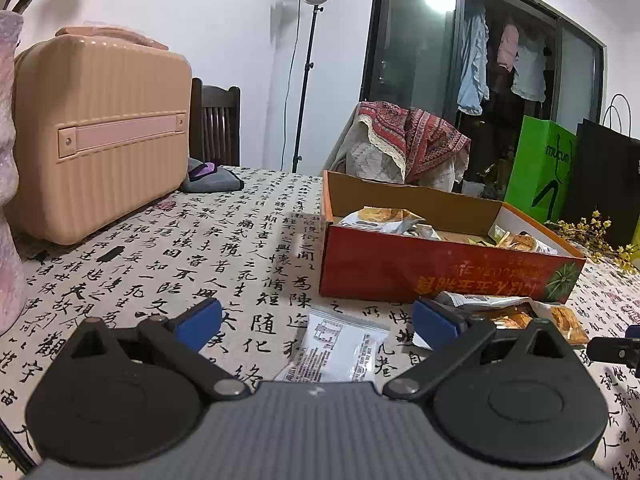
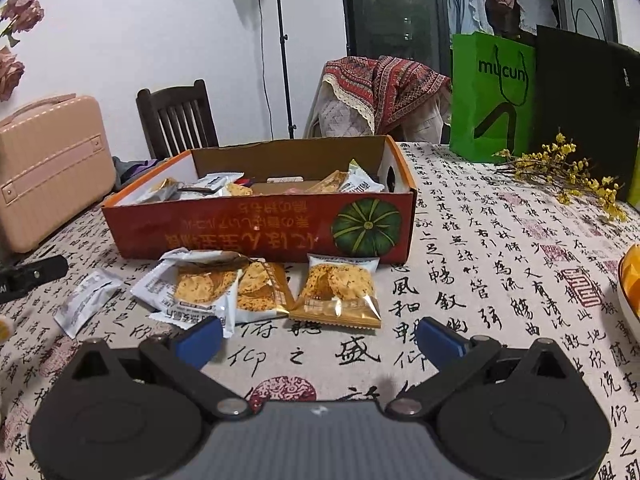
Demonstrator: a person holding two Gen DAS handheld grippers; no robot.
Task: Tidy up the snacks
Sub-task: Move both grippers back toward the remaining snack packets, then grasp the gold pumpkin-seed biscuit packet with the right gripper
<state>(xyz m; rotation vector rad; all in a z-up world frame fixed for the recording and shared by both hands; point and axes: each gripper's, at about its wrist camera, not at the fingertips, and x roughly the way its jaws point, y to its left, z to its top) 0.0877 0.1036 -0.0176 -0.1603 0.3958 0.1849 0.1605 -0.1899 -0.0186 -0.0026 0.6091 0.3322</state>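
Left wrist view: the left tongs stand wide open with nothing in them, low over the bench. A white snack packet lies flat directly between the 2 blue pads, so this looks like the next pick. To do it well, I would bring the pads down on either side of the packet's middle and pinch the film up, not scrape it along the cloth. Ahead and to the right sits the red box, open at the top, with packets already inside. An orange cracker packet lies just beside the right pad, so the closing stroke risks catching it. The pink case stands well apart to the left, leaving free room on that side.

Right wrist view: the right tongs are also spread wide and hold nothing. Ahead of them, 3 cracker packets lie against the box's near wall, 2 overlapping and 1 gold-edged packet nearest the centre line. The gold-edged one seems easiest to take alone. The box wall must be cleared by lifting before moving forward. Yellow flower sprigs and a green bag sit far right, away from the path.
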